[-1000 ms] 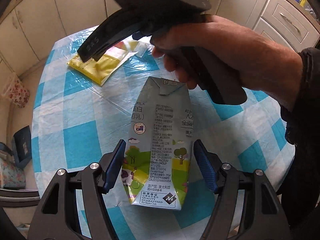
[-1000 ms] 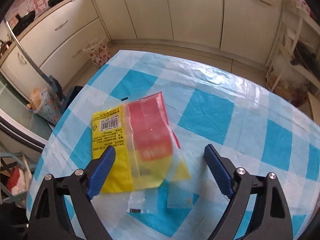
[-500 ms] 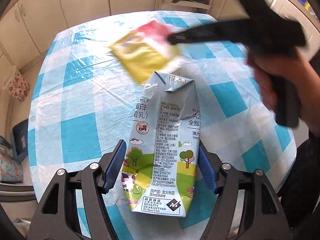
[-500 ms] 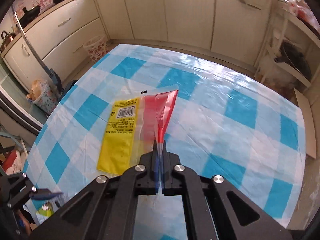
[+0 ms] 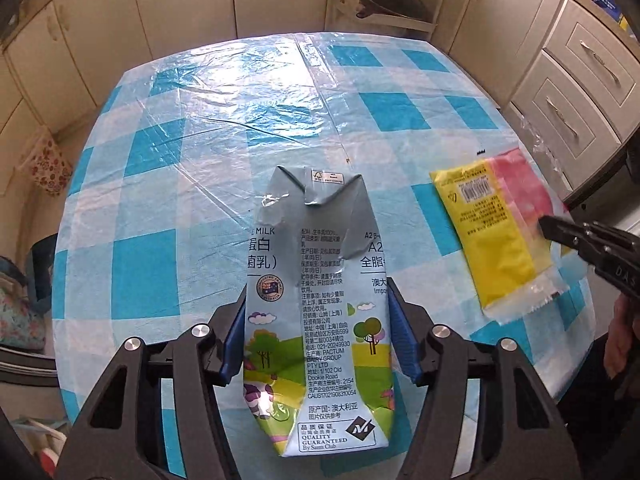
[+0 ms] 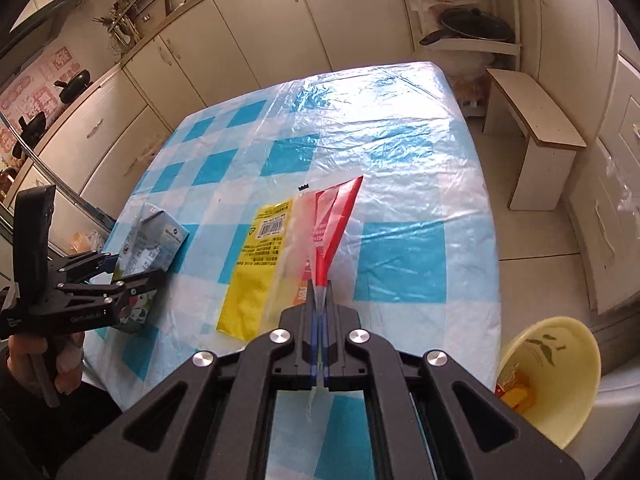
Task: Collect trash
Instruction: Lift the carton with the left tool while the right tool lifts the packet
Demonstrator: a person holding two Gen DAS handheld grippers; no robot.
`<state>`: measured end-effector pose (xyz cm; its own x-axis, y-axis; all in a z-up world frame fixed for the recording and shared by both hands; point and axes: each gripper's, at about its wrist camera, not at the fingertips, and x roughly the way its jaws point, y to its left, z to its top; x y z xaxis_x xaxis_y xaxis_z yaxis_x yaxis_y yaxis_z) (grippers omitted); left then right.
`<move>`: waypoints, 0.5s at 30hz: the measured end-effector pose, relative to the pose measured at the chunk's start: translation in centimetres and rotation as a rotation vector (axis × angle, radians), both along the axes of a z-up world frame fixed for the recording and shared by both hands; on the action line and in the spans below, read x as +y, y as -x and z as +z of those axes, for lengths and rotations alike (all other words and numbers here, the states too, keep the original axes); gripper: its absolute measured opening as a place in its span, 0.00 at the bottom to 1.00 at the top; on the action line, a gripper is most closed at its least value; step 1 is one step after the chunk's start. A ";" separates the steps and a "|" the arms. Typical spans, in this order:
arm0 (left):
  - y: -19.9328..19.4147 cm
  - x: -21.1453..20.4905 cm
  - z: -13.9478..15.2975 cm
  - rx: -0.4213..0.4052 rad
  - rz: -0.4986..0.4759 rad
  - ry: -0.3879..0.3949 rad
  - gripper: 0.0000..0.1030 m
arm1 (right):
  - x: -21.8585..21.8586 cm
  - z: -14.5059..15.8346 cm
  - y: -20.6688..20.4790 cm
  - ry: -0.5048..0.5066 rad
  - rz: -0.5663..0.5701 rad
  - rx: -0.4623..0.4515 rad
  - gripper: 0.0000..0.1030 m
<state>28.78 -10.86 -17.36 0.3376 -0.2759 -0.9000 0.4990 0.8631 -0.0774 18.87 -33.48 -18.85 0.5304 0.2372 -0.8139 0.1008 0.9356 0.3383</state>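
A flattened milk carton (image 5: 316,240) with a blue and green print lies at the near edge of the checked table (image 5: 168,184). My left gripper (image 5: 318,300) straddles its lower half, and its jaws are closing with both blue pads touching the carton's sides. The right wrist view shows the same carton (image 6: 154,236) and left gripper (image 6: 120,268) at the left. My right gripper (image 6: 319,304) is shut on the clear edge of a yellow and red plastic wrapper (image 6: 260,264), which hangs above the table. In the left wrist view this wrapper (image 5: 492,232) hangs at the right with the right gripper (image 5: 546,228) pinching it.
A yellow bin (image 6: 560,344) holding some trash stands on the floor right of the table. A small wooden stool (image 6: 536,128) and white cabinets lie beyond. A floral basket (image 5: 44,160) sits on the floor at the left.
My right gripper shut on the wrapper, lifted it off the far part of the table and carried it to the right side. My left jaws narrowed onto the carton.
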 end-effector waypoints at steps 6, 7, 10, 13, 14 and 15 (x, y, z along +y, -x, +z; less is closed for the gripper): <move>0.7 -0.8 -0.7 -0.010 0.019 -0.025 0.56 | 1.8 -0.3 0.7 0.047 0.051 -0.040 0.47; 0.8 -0.9 -0.8 -0.014 0.019 -0.033 0.56 | 2.3 -0.3 0.9 0.098 0.070 -0.046 0.47; 1.0 -1.2 -0.8 -0.029 0.014 -0.045 0.56 | 4.2 -0.3 1.1 0.220 0.114 -0.054 0.47; 0.8 -1.2 -0.8 -0.029 0.022 -0.040 0.56 | 5.0 -0.4 1.0 0.217 0.130 -0.068 0.44; 0.8 -1.1 -0.8 -0.030 0.023 -0.038 0.56 | 5.3 -0.4 0.9 0.228 0.139 -0.070 0.31; 0.9 -1.1 -0.8 -0.032 0.026 -0.036 0.56 | 5.5 -0.5 0.9 0.232 0.147 -0.068 0.15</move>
<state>27.91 -12.00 -18.13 0.3730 -0.2341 -0.8978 0.4785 0.8776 -0.0300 18.01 -28.00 -19.30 0.5594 0.1275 -0.8190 -0.0574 0.9917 0.1151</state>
